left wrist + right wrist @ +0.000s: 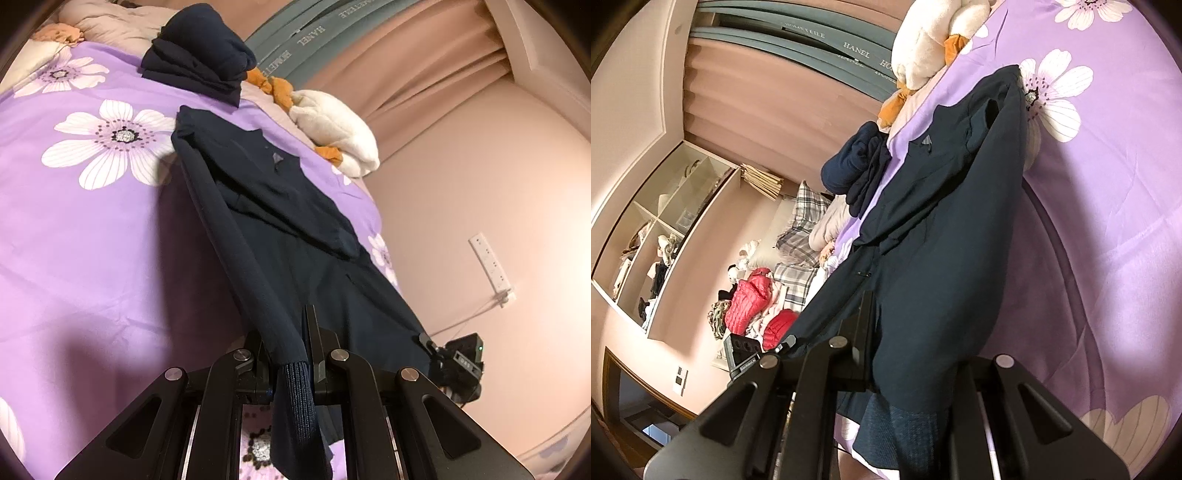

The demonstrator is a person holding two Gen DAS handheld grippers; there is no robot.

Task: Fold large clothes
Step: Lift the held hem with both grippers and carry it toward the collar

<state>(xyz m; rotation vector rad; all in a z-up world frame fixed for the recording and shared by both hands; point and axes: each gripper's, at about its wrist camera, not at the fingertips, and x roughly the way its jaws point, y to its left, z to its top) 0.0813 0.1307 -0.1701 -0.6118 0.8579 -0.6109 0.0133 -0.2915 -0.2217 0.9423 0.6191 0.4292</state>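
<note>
Sweater (280,192) hem pinched by left hand-held gripper (291,354) and right hand-held gripper (886,332), sleeves folded in; body fold left, folded pile (199,55) ahead.

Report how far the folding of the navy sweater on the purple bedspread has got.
Done: one dark garment already lies folded near the pillows. In hand: the left gripper and right gripper are each shut on the navy sweater at its ribbed hem end, which is raised off the bedspread. Left: bringing that end over toward the collar and finishing the fold.
</note>
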